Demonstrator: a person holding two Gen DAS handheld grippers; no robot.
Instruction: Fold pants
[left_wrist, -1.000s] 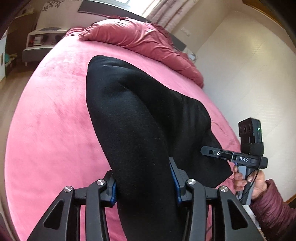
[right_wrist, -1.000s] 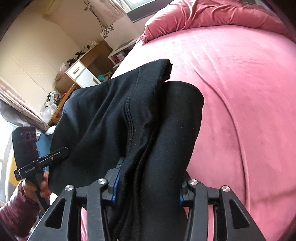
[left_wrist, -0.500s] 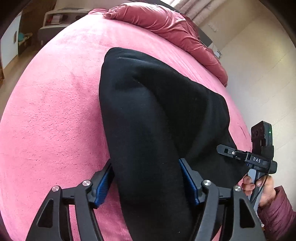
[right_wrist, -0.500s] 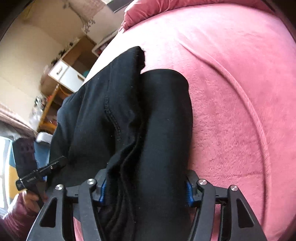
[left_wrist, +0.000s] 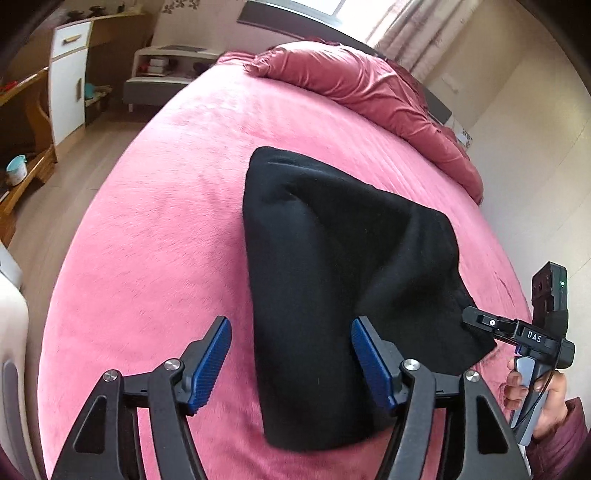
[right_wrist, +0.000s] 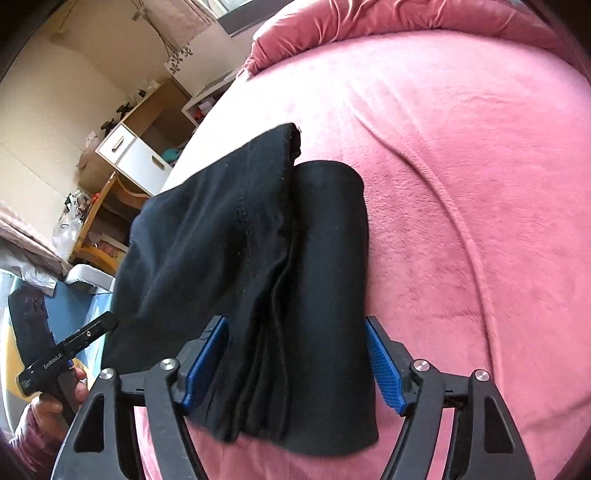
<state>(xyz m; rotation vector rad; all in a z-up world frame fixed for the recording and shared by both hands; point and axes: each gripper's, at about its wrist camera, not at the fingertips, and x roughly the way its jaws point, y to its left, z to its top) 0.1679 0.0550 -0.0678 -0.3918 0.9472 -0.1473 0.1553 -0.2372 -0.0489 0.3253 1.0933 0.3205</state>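
Black pants (left_wrist: 332, 266) lie folded in a stack on the pink bed (left_wrist: 155, 229). My left gripper (left_wrist: 291, 354) is open, its blue pads apart around the near left end of the stack, the left pad clear of the cloth. My right gripper (right_wrist: 295, 358) is open around the other near end of the pants (right_wrist: 280, 258), pads beside the cloth without pinching it. Each gripper shows at the edge of the other's view: the right one in the left wrist view (left_wrist: 476, 317), the left one in the right wrist view (right_wrist: 103, 325).
A rumpled red duvet (left_wrist: 354, 85) lies at the head of the bed. A white and wood cabinet (left_wrist: 66, 74) and a low shelf (left_wrist: 162, 66) stand on the floor to the left. A wall (left_wrist: 524, 155) runs along the right side.
Both grippers opened and let go of the pants, which now rest on the bed. Both have drawn back a little towards the near edge.
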